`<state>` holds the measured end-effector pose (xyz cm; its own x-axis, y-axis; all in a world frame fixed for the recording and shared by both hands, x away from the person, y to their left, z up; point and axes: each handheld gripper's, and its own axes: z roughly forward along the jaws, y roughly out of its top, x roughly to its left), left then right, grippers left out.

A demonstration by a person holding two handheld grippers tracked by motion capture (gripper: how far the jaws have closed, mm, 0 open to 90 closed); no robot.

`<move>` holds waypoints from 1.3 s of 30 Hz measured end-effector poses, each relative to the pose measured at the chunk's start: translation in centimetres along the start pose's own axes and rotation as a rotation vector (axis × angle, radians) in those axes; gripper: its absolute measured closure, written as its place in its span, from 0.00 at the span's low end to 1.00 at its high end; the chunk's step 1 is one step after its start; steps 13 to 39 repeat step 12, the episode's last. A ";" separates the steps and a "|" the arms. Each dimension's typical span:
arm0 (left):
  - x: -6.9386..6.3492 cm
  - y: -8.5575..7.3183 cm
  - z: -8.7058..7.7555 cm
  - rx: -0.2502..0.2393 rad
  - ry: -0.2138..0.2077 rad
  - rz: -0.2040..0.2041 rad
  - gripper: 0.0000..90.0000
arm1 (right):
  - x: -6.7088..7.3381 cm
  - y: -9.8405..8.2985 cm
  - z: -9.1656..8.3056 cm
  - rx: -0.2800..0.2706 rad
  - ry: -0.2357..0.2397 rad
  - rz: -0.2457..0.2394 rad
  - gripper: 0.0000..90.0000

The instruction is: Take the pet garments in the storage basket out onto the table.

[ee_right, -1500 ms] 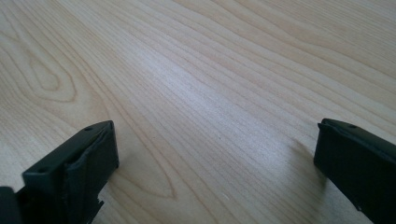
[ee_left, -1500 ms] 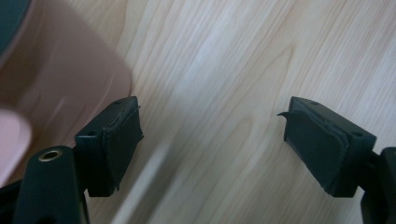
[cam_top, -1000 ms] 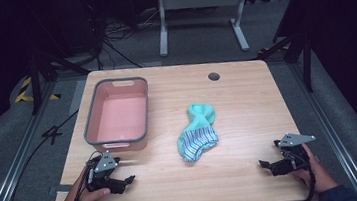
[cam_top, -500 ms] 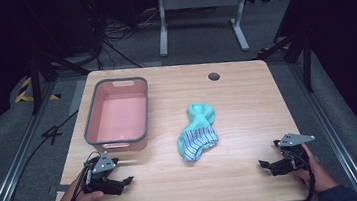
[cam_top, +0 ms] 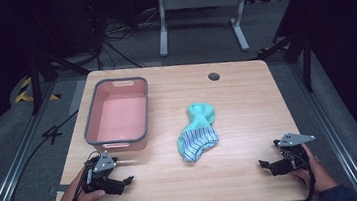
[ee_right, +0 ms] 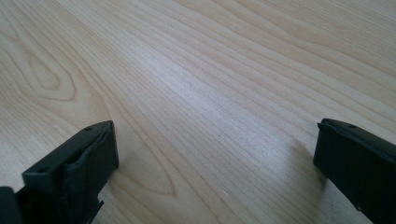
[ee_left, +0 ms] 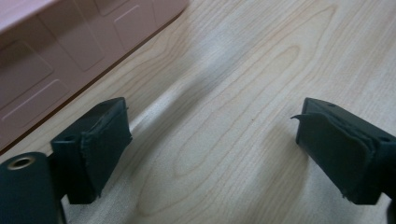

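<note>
Sock (cam_top: 197,131), limp and light, should pinch best at its teal cuff. Left gripper (cam_top: 122,181) and right gripper (cam_top: 266,163) gape wide, holding nothing.

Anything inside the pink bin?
Nothing shows inside the bin; its pink floor is bare. The near wall hides a thin strip of the floor. The sock lies outside, on the table.

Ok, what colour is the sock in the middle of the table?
Teal, with a white, blue-striped foot; the sock shows best in the high view.

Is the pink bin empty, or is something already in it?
Empty: the high view shows the pink bin's bare floor; the sock lies beside it on the table.
</note>
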<state>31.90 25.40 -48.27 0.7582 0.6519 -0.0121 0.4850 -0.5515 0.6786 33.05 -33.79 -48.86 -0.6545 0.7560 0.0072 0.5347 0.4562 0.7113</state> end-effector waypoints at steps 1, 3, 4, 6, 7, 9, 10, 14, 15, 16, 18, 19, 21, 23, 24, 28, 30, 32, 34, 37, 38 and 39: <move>0.0 0.0 0.0 0.000 0.000 0.000 0.10 | 0.0 0.0 0.0 0.000 0.000 0.000 0.00; 0.0 0.0 0.0 0.000 0.000 -0.001 0.10 | 0.0 0.0 0.0 0.000 0.000 0.000 0.00; 0.0 0.0 0.0 0.001 0.000 0.000 0.10 | 0.0 0.0 0.0 0.000 0.000 0.000 0.00; 0.0 0.0 0.0 0.001 0.001 -0.001 0.10 | 0.0 0.0 0.0 0.000 0.000 0.000 0.00; 0.0 0.0 0.0 0.001 -0.003 -0.004 0.10 | 0.0 0.0 0.0 0.000 0.000 0.000 0.00; 0.0 0.0 0.0 0.002 -0.001 -0.004 0.09 | 0.0 0.0 0.0 0.000 0.000 0.000 0.00; 0.0 0.0 0.1 0.002 0.002 -0.005 0.09 | 0.0 0.0 0.0 0.000 0.000 0.000 0.00; 0.0 0.0 0.1 0.003 0.003 -0.006 0.09 | 0.0 0.0 0.0 0.000 0.000 0.000 0.00; 0.0 0.0 0.1 0.003 0.003 -0.006 0.09 | 0.0 0.0 0.0 0.000 0.000 0.000 0.00; 0.0 0.0 0.1 0.003 0.003 -0.006 0.09 | 0.0 0.0 0.0 0.000 0.000 0.000 0.00; 0.0 0.0 0.1 0.003 0.003 -0.006 0.09 | 0.0 0.0 0.0 0.000 0.000 0.000 0.00; 0.0 0.0 0.1 0.003 0.003 -0.006 0.09 | 0.0 0.0 0.0 0.000 0.000 0.000 0.00; 0.0 0.0 0.1 0.003 0.003 -0.006 0.09 | 0.0 0.0 0.0 0.000 0.000 0.000 0.00; 0.0 0.0 0.1 0.003 0.003 -0.006 0.09 | 0.0 0.0 0.0 0.000 0.000 0.000 0.00; 0.0 0.0 0.1 0.003 0.003 -0.006 0.09 | 0.0 0.0 0.0 0.000 0.000 0.000 0.00; 0.0 0.0 0.1 0.003 0.003 -0.006 0.09 | 0.0 0.0 0.0 0.000 0.000 0.000 0.00; 0.0 0.0 0.1 0.003 0.003 -0.006 0.09 | 0.0 0.0 0.0 0.000 0.000 0.000 0.00; 0.0 0.0 0.1 0.003 0.003 -0.006 0.09 | 0.0 0.0 0.0 0.000 0.000 0.000 0.00; 0.0 0.0 0.1 0.003 0.003 -0.006 0.09 | 0.0 0.0 0.0 0.000 0.000 0.000 0.00; 0.0 0.0 0.1 0.003 0.003 -0.006 0.09 | 0.0 0.0 0.0 0.000 0.000 0.000 0.00; 0.0 0.0 0.1 0.003 0.003 -0.006 0.09 | 0.0 0.0 0.0 0.000 0.000 0.000 0.00; 0.0 0.0 0.1 0.003 0.003 -0.006 0.09 | 0.0 0.0 0.0 0.000 0.000 0.000 0.00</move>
